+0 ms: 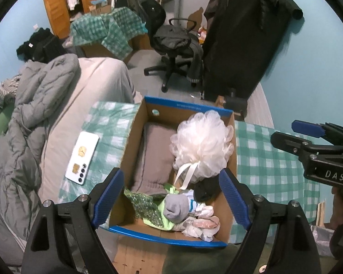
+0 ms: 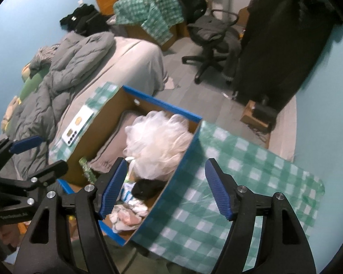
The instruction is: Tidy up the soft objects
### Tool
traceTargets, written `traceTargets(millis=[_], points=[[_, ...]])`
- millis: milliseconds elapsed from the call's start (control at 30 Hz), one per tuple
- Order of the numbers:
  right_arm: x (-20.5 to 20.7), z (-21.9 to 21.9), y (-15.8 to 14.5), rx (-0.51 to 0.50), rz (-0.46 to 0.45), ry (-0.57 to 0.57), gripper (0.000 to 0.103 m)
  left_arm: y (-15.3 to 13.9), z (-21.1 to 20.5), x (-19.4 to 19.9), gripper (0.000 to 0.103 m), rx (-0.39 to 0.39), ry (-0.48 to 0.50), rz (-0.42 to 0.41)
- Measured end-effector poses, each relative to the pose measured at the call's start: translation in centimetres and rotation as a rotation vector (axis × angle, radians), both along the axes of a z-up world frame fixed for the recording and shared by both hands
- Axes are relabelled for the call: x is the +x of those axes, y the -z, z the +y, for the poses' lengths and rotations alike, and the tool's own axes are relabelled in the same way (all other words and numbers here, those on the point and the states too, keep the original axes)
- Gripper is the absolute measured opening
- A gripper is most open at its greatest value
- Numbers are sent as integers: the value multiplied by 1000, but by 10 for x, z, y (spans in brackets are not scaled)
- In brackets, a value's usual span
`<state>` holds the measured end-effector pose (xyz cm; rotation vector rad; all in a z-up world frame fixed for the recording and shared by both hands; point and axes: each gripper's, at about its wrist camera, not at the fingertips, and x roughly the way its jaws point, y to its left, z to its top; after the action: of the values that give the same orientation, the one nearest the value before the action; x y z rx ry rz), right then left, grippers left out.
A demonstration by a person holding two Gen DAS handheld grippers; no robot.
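A: Soft objects are mostly in the cardboard box (image 1: 135, 137): bath pouf (image 1: 202, 141), grey cushion (image 1: 154, 155), socks (image 1: 175, 209), rags.
B: Grippers?
A: Left gripper (image 1: 170, 198) and right gripper (image 2: 165, 189) both wide open, empty, above the box.
B: Remaining?
A: Nothing soft visible on the checked cloth (image 1: 263, 159). Looks near done.

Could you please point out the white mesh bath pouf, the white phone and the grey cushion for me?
white mesh bath pouf (image 1: 202, 141): left wrist view, middle of its ruffled ball.
white phone (image 1: 82, 157): left wrist view, centre of its back.
grey cushion (image 1: 156, 150): left wrist view, its flat upper face.
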<state>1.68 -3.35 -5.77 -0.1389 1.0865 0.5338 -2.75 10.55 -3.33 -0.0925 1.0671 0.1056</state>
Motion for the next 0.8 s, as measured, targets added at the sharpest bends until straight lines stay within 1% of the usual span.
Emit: traceTargets(millis=[100, 200, 300, 367, 467, 633, 800], points=[[0, -9, -6, -20, -30, 24, 72, -5, -3, 0, 90, 8, -2, -22], [0, -19, -9, -35, -53, 45, 72, -7, -10, 2, 90, 21, 15, -20], [-2, -28, -11, -37, -58, 65, 72, -8, -16, 4, 90, 28, 22, -10], [-2, -34, -13, -36, -59, 77, 72, -10, -19, 4, 91, 33, 16, -25], [-3, -45, -16, -36, -64, 98, 72, -15, -25, 3, 94, 48, 6, -47], [-3, -60, -21, -25, -69, 127, 72, -22, -36, 6, 95, 47, 5, -67], [0, -71, -24, -20, -72, 143, 72, -23, -46, 11, 95, 45, 13, -46]])
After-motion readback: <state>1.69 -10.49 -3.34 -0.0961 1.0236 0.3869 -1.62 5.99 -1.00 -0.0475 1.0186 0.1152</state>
